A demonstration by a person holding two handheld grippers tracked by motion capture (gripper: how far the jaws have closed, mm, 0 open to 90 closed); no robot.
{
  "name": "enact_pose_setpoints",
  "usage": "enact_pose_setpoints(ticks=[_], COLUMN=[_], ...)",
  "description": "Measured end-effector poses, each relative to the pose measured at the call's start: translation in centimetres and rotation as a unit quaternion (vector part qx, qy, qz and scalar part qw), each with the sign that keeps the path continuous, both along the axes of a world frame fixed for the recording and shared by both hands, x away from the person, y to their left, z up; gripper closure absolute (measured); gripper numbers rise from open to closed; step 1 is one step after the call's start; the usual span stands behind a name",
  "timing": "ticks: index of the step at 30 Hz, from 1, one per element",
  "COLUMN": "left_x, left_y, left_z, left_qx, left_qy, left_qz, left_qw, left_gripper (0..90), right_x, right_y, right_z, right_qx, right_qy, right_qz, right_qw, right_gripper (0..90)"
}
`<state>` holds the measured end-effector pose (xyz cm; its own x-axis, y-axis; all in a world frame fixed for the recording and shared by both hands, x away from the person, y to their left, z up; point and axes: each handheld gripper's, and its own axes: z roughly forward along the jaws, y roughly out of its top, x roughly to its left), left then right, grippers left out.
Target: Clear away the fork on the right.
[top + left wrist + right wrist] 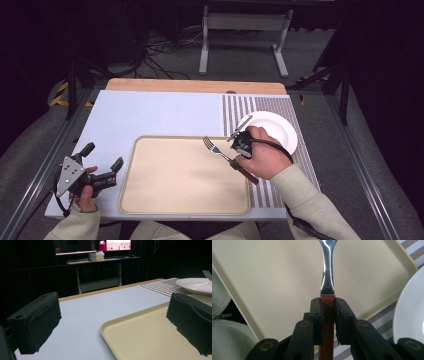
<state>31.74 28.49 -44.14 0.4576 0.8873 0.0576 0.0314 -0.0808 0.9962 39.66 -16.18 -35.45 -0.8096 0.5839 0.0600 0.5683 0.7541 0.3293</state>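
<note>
A fork (220,152) with a brown wooden handle hangs over the right part of the beige tray (165,190), tines pointing toward the far left. My right gripper (237,162) is shut on the handle. In the right gripper view, the pads (317,315) clamp the wood on both sides and the steel neck of the fork (328,275) runs out over the tray (274,277). My left gripper (103,156) rests at the table's near left, open, with nothing between its jaws. It stands just left of the tray (140,337).
A white plate (275,132) sits on a striped placemat (240,107) at the far right, just behind the right hand. The plate (197,285) is bare. The table's white surface (150,115) stretches behind the tray. Dark floor, cables and a desk frame lie beyond.
</note>
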Motion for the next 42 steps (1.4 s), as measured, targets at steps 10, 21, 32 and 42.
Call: enact_pose_setpoints(ticks=[10,21,32,42], left_x=[0.0,0.0,0.0,0.1], left_y=[0.0,0.0,0.0,0.0], left_z=[0.0,0.0,0.0,0.0], left_qx=[-0.003,-0.002,-0.002,-0.002], left_qy=[-0.002,-0.001,0.001,0.002], left_qz=[-0.002,-0.002,-0.001,-0.001], left_qw=[1.0000,1.0000,1.0000,1.0000], left_gripper=[0.0,0.0,0.0,0.0], right_x=[0.0,0.4,1.1,1.3], right_y=[1.3,2.0,2.1,2.4], right_z=[-1.0,-2.1,-3.4,-4.5], right_qx=[0.021,0.019,0.020,0.007], right_qy=[0.024,0.049,0.077,0.098], right_qz=[-0.072,-0.131,-0.183,-0.203], right_qw=[0.9969,0.9900,0.9800,0.9742], right_gripper=[78.1,78.1,78.1,78.0])
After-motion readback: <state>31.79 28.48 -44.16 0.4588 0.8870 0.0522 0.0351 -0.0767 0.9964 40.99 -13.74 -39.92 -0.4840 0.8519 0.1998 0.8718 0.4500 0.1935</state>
